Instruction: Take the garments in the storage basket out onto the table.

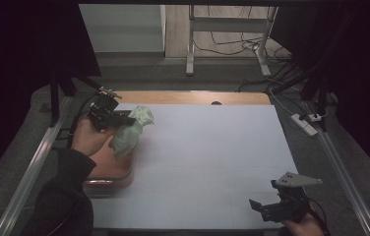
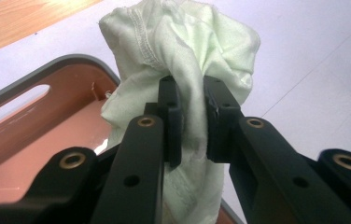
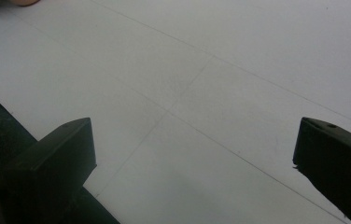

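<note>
**Left tool lifting cloth over tray**

My left tool [image 2: 192, 112] is clenched on a pale green cloth [image 2: 183, 51], which bunches above its jaws and hangs below them over the brown tray [image 2: 47, 121]. My right tool [image 3: 192, 154] stands released, jaws wide apart, above the bare white table [image 3: 239, 60].

Tabletop [image 1: 212, 147]: white sheet with faint seams, wooden strip along the far edge.
Floor: grey carpet beyond the tabletop.
Desk frame [image 1: 191, 44]: metal legs, far background.
Power strip [image 1: 305, 123]: white, right of the tabletop.
Cables [image 1: 227, 46]: dark, trailing on the floor.
</note>
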